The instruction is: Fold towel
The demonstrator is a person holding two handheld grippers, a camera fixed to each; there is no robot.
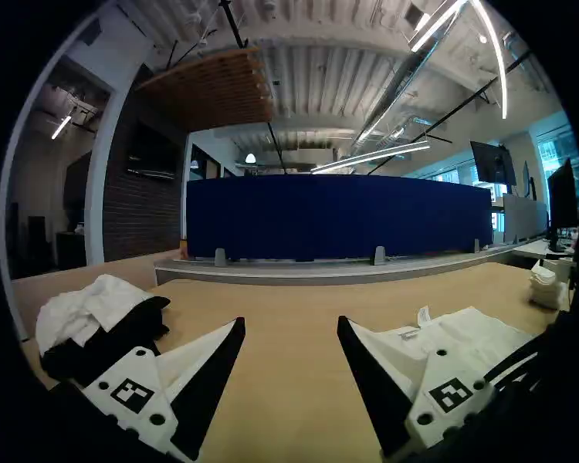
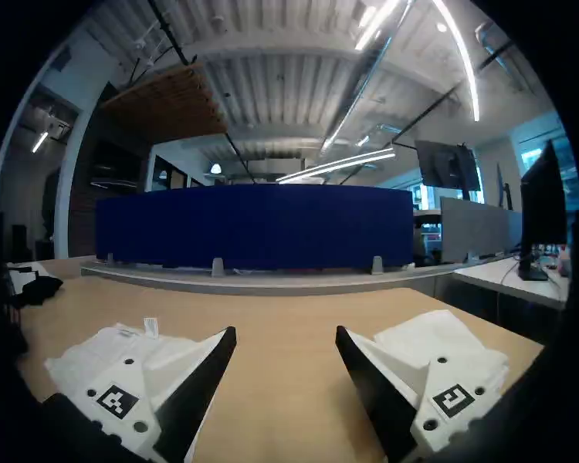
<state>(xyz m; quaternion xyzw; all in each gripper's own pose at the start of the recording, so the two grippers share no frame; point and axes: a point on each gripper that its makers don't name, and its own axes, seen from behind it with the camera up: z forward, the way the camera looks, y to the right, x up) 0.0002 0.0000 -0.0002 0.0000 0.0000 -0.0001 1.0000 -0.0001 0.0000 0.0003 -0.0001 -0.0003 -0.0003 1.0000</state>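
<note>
Your left gripper [image 1: 290, 322] and right gripper [image 2: 286, 330] both gape wide, holding nothing, low over the table [image 1: 305, 297]. The towel [image 1: 463, 332] lies flat on the table between them, its tag showing. It looks like a tidy layer, probably partly folded, and more folds may remain. A second folded cloth [image 2: 436, 332] lies near the table's right edge, and a crumpled heap [image 1: 81, 309] near its left edge. The fingers hide the towel's near side, so you cannot count its folds.

Towel [image 1: 475, 328] lies partly hidden behind left tool [image 1: 289, 328]
</note>
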